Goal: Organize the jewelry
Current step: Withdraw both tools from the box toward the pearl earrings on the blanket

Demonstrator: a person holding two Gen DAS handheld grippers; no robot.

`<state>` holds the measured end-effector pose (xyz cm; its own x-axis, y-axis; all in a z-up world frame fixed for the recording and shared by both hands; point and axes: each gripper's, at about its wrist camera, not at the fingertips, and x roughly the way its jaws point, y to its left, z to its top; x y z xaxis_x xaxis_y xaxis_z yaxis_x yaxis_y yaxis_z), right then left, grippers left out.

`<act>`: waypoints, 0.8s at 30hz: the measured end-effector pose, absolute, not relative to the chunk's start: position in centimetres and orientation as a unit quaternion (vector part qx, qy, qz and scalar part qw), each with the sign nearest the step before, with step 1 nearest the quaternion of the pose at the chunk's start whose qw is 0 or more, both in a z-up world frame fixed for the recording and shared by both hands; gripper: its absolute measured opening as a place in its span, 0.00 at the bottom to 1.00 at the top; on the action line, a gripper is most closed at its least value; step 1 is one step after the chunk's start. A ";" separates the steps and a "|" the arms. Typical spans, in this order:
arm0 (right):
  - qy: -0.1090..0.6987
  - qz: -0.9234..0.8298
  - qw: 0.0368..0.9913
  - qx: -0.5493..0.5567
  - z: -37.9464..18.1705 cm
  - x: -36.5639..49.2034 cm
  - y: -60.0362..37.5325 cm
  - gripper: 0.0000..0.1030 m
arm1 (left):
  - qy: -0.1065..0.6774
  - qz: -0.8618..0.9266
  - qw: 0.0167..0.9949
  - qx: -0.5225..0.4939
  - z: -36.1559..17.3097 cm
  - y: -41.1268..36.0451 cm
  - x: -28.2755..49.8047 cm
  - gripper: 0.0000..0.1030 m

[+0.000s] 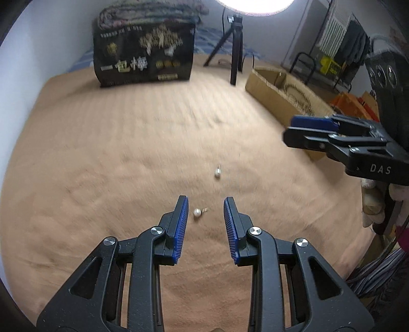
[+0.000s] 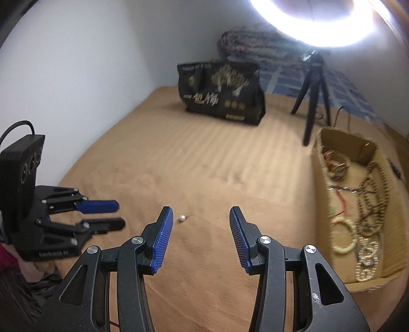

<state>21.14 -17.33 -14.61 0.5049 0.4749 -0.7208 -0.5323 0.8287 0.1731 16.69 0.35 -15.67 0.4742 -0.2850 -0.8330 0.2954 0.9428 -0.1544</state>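
Two pearl earrings lie on the tan bedspread. The near pearl earring [image 1: 197,212] sits just ahead of my left gripper [image 1: 206,204], between its open fingertips, closer to the left finger. The far pearl earring [image 1: 217,173] lies a little beyond. In the right wrist view one pearl earring [image 2: 182,218] lies just past the left fingertip of my open, empty right gripper [image 2: 200,213]. The left gripper [image 2: 112,214] shows there at the left, open. The right gripper [image 1: 294,130] shows at the right of the left wrist view. A cardboard box [image 2: 383,277] at the right holds bead necklaces and bracelets [image 2: 368,204].
A black printed bag [image 1: 143,53] stands at the back of the bed, with folded blankets [image 1: 148,12] behind it. A small black tripod [image 1: 235,48] stands by the cardboard box [image 1: 268,84]. A ring light [image 2: 311,23] glares overhead. The white wall [image 2: 76,63] bounds the left.
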 end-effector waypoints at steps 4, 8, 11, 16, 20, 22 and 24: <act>0.423 0.300 0.854 -0.047 -16.7 21.6 -16.0 0.43 | 0.498 -0.174 0.849 0.010 -17.4 -0.2 16.7 0.27; 0.436 0.306 0.844 -0.059 -18.1 22.1 -14.7 0.43 | 0.509 -0.173 0.843 0.015 -18.6 -0.5 17.2 0.27; 0.444 0.314 0.837 -0.065 -18.8 22.5 -13.6 0.43 | 0.514 -0.171 0.840 0.015 -19.0 -0.4 17.6 0.27; 0.455 0.313 0.829 -0.084 -19.9 23.1 -11.9 0.43 | 0.520 -0.169 0.837 0.021 -19.9 -0.5 18.1 0.27; 0.461 0.308 0.827 -0.093 -20.6 23.7 -11.2 0.42 | 0.522 -0.168 0.836 0.025 -20.5 -0.5 18.3 0.27; 0.465 0.307 0.826 -0.091 -21.0 24.1 -11.1 0.35 | 0.521 -0.169 0.836 0.028 -20.5 -0.5 18.3 0.27; 0.467 0.306 0.825 -0.089 -21.2 24.3 -11.0 0.34 | 0.520 -0.169 0.837 0.025 -20.6 -0.4 18.4 0.27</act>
